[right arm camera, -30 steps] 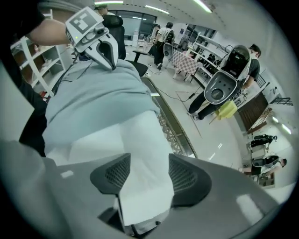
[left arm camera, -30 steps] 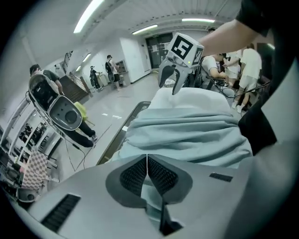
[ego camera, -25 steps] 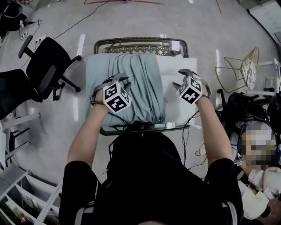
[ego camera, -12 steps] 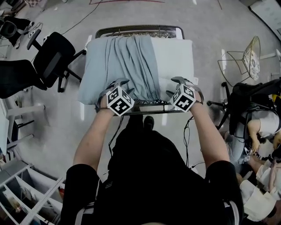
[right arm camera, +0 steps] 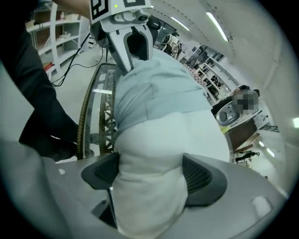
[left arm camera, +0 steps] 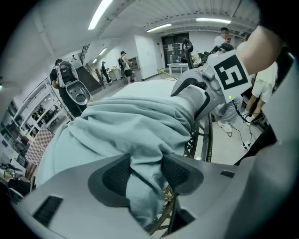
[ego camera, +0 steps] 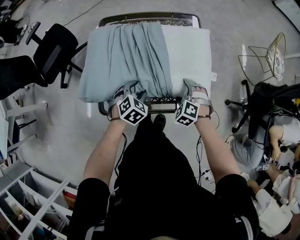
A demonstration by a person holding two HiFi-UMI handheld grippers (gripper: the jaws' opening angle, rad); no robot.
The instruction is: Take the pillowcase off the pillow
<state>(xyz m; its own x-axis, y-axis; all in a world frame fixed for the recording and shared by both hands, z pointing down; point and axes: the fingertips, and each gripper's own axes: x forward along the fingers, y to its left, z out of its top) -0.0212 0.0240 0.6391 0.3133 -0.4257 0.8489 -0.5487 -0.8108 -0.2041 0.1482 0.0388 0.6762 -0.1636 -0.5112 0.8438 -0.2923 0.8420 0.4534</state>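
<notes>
Head view: left gripper straddles pillowcase, right gripper pillow; jaws just opened wide.

- Bright, even light from ceiling strip lights; faint glare streaks on the glossy floor.
- Both gripper views bulge strongly, with dark corners.
- The pillow nearest the lens is soft and out of focus.

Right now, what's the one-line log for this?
left gripper: jaws just opened, pillowcase between | right gripper: jaws just opened, pillow between | pillowcase partly off
</notes>
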